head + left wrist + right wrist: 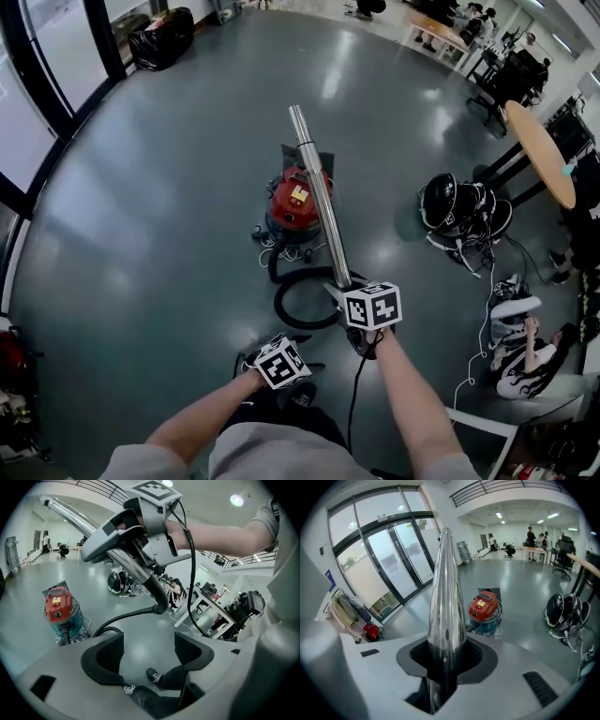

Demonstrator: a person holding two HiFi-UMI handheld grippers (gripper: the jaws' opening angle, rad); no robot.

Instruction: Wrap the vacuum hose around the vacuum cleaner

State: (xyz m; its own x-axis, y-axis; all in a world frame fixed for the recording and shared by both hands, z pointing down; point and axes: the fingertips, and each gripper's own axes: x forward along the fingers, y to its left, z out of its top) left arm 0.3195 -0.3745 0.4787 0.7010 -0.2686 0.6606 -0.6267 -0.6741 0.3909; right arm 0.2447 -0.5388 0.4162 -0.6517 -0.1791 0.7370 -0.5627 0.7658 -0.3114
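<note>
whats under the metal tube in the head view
Below it sit the red vacuum cleaner and, nearer the person, the black hose loop on the floor. The metal tube covers a strip of the vacuum's top.

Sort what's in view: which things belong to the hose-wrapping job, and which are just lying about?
Job: vacuum cleaner, black hose, metal wand clamped in right gripper, empty left gripper.
Lying about: black helmets, round table, black bags.

Head cam steep down; 2 gripper cams along jaws; all share vacuum.
</note>
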